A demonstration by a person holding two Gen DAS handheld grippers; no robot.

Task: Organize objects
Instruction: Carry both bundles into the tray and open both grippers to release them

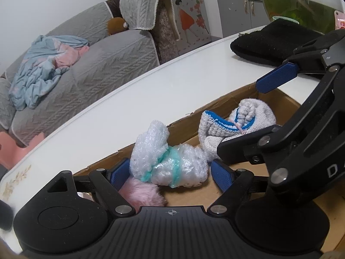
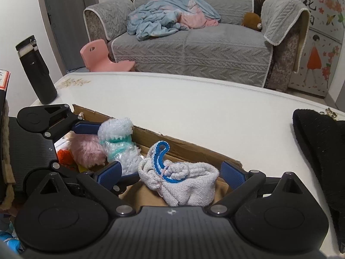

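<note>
A cardboard box [image 1: 215, 105] [image 2: 194, 149] sits on the white table. In it lie a bubble-wrap bundle tied with teal string [image 1: 172, 164] [image 2: 118, 144], a rolled white cloth with blue trim [image 1: 232, 123] [image 2: 183, 183] and a pink fluffy ball [image 1: 142, 194] [image 2: 86, 151]. My left gripper [image 1: 170, 174] [image 2: 101, 149] is open, its fingers either side of the bubble-wrap bundle. My right gripper [image 2: 170, 174] [image 1: 245, 120] is open, its fingers either side of the rolled cloth inside the box.
A black folded cloth [image 1: 273, 41] [image 2: 319, 151] lies on the table to the right. A black flask [image 2: 36, 71] stands at the table's far left corner. A fish bowl [image 1: 299, 2] stands behind the black cloth. A grey sofa [image 2: 194, 43] is beyond the table.
</note>
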